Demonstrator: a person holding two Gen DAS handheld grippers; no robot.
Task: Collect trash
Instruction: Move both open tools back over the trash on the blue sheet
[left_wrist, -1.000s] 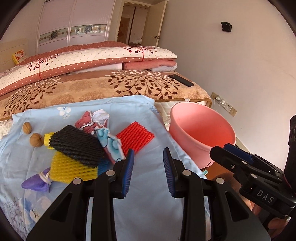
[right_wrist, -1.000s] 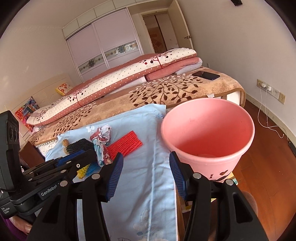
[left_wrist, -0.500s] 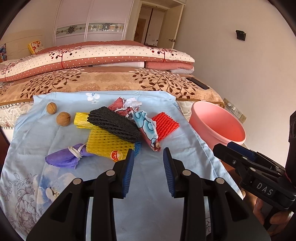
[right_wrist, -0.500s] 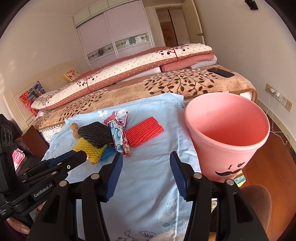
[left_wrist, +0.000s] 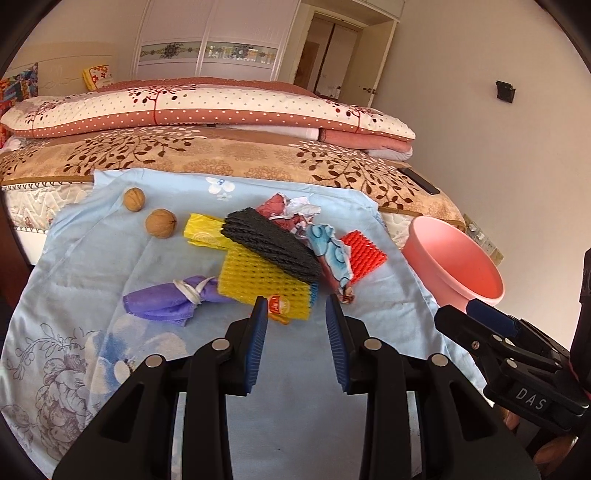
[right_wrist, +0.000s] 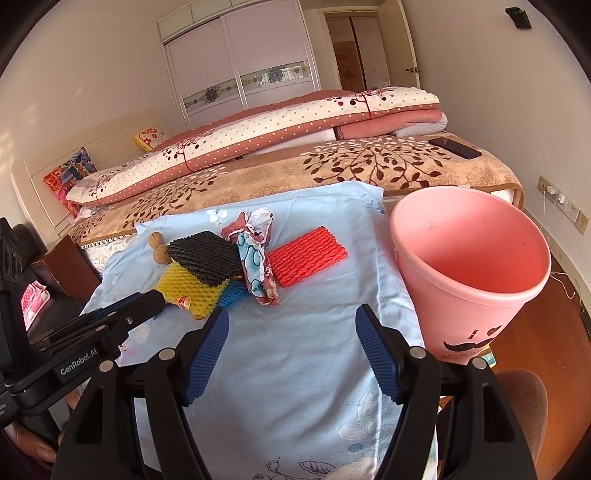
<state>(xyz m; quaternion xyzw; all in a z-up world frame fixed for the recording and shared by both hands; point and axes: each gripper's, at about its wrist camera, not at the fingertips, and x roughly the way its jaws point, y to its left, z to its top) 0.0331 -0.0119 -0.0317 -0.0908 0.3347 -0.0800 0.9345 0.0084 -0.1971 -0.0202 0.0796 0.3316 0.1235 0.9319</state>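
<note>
Probably light, soft and springy, the red foam fruit net (right_wrist: 307, 255) on the blue cloth (right_wrist: 295, 369): best pinched across its near edge by right gripper (right_wrist: 291, 349), opening and empty; left gripper (left_wrist: 297, 343) released, empty.

pink bucket (right_wrist: 476, 280), red foam net (right_wrist: 306, 254), floral blue cloth (right_wrist: 295, 369)

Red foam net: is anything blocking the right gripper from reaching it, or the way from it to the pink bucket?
Nothing visible does. Only bare blue cloth lies between the empty, opening right gripper and the red foam net; the crumpled wrapper lies alongside it. The pink bucket stands open-topped beside the cloth.
</note>
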